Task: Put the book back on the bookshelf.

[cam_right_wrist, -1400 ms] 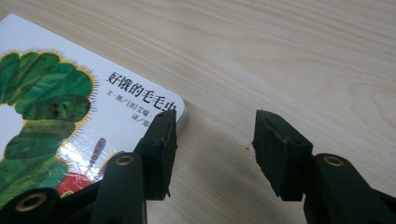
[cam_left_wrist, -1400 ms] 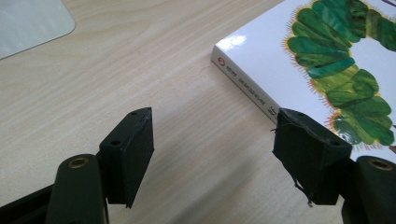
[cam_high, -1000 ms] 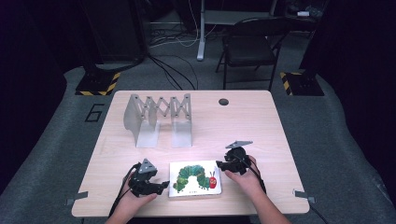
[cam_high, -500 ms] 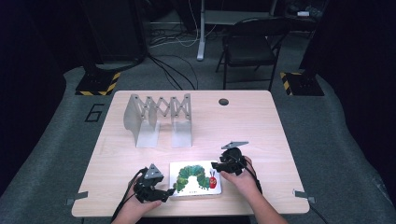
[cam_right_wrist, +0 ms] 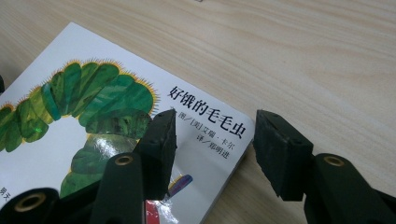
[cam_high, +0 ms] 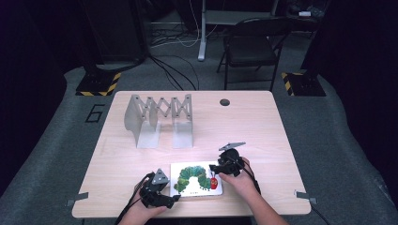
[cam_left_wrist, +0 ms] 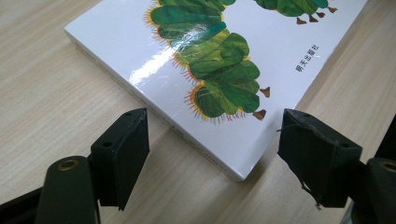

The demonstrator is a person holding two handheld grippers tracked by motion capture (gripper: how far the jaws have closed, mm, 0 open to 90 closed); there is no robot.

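Picture book (cam_high: 197, 178) lies flat at the table's (cam_high: 263, 126) 6 o'clock edge. Left tongs (cam_high: 170, 199) at the book's 8 o'clock corner, jaws wide and just opening, corner between them, nothing gripped. Right tongs (cam_right_wrist: 212, 140) straddle the 3 o'clock edge, jaws just opening, gripping nothing. Risk: closing on the glossy cover could skid the book away. Right gripper view resolves the title print; high view adds the metal rack (cam_high: 159, 119) at 11 o'clock.

Both black grippers carry blocky matte fingers (cam_left_wrist: 122, 156), brass-ringed screw holes, grey three-cornered top plates and trailing cables.
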